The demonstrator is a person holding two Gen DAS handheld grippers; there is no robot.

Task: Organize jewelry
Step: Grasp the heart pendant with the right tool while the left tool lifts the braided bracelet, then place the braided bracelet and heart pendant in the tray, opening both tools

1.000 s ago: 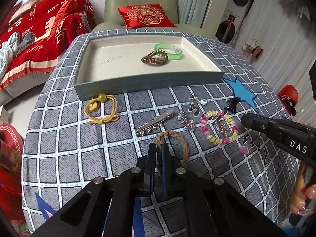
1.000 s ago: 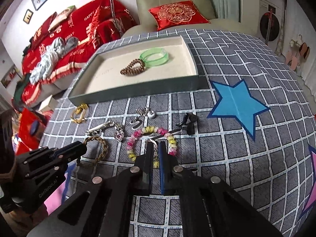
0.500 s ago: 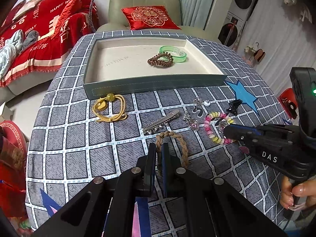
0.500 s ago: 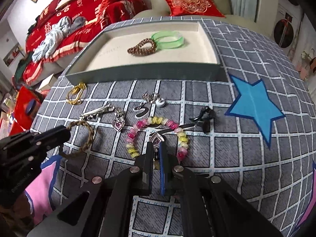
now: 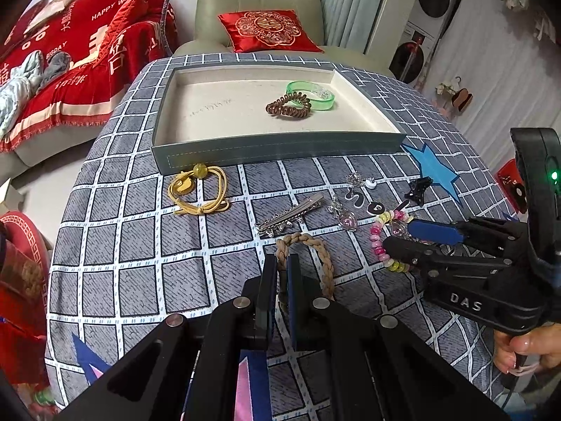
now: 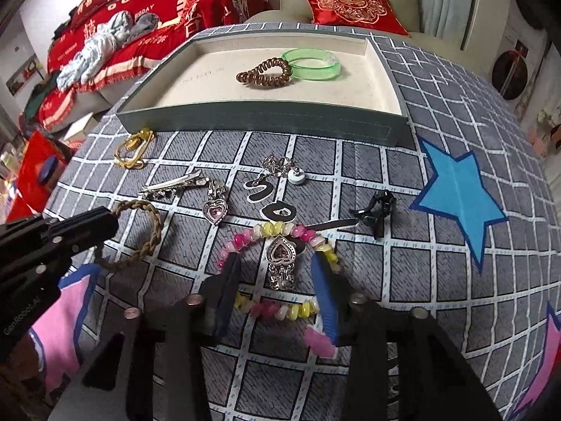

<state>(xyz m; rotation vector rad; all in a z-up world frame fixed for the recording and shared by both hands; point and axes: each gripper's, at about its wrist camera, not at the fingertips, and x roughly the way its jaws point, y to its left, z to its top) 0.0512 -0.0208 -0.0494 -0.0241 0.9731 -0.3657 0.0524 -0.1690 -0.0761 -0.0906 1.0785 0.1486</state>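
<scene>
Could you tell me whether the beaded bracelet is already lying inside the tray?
No, the beaded bracelet lies on the checked cloth in front of the tray, which holds only a green bangle and a coiled hair tie.

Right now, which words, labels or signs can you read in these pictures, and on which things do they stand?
"DAS": white letters on the right gripper body.
"HAPPY", cut off after it: white letters on the red blanket.
"BIGDAY": same blanket, smaller.
Large white Chinese characters on the blanket: partly folded, not readable for sure.
Gold double-happiness sign: on the red cushion.
Faint line of print on the tray floor: too small.
Lettering on the left gripper body: too blurred.
</scene>
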